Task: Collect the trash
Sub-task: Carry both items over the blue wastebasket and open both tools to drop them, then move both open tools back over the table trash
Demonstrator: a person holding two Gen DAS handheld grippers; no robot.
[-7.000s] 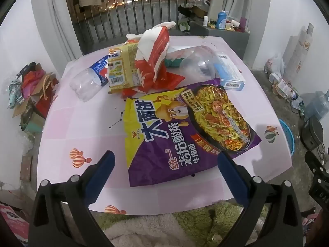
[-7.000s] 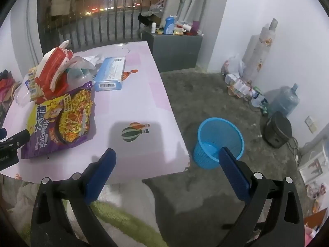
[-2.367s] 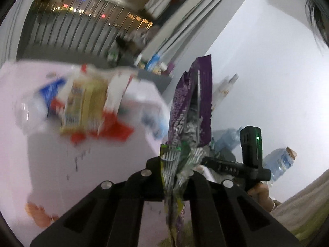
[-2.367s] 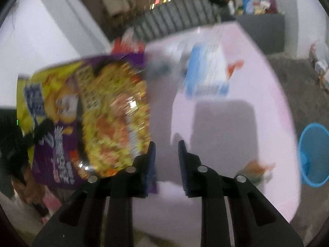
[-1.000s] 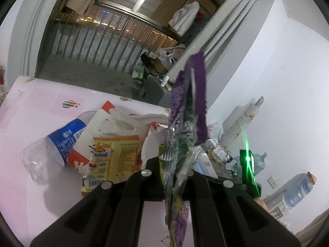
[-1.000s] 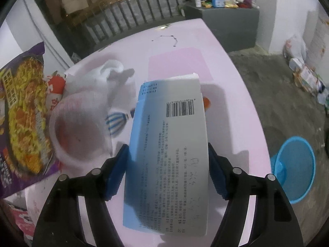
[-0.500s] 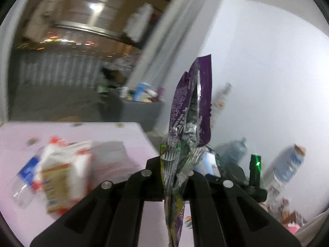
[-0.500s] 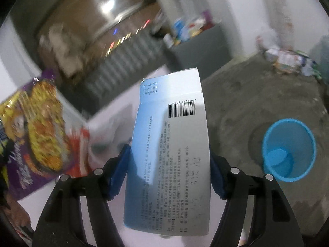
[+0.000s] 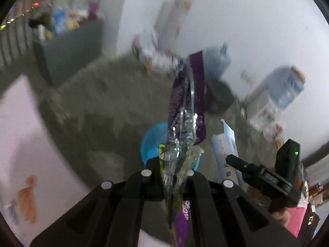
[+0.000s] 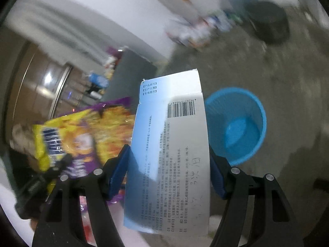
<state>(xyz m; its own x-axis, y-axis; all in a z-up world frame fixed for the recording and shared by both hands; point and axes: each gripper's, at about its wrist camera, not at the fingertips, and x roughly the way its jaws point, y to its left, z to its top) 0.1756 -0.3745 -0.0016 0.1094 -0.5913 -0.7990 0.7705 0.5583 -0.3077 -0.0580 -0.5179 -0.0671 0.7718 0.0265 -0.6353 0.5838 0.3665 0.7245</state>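
My left gripper (image 9: pixel 173 173) is shut on the purple and yellow noodle bag (image 9: pixel 188 111), which stands edge-on above a blue waste basket (image 9: pixel 150 144) on the floor. The right gripper (image 10: pixel 168 170) is shut on a white and blue box (image 10: pixel 170 150) with a barcode, its blue pads (image 10: pixel 119 170) pressing both long sides. The same basket (image 10: pixel 240 127) lies just right of the box in the right wrist view, with the noodle bag (image 10: pixel 82 133) to the left. From the left wrist view the box (image 9: pixel 226 150) and the right gripper's body show at right.
The pink table's edge (image 9: pixel 22 144) is at the left. Grey concrete floor (image 9: pixel 102 107) surrounds the basket. A dark round appliance (image 10: pixel 269 22), water jugs (image 9: pixel 287 86) and a litter pile (image 10: pixel 197 33) line the white wall. A grey cabinet (image 9: pixel 70 47) stands farther back.
Both grippers have swung away from the table toward the floor, rolling as they went. The blue basket now sits right under the noodle bag and beside the box. Both grips are unchanged.
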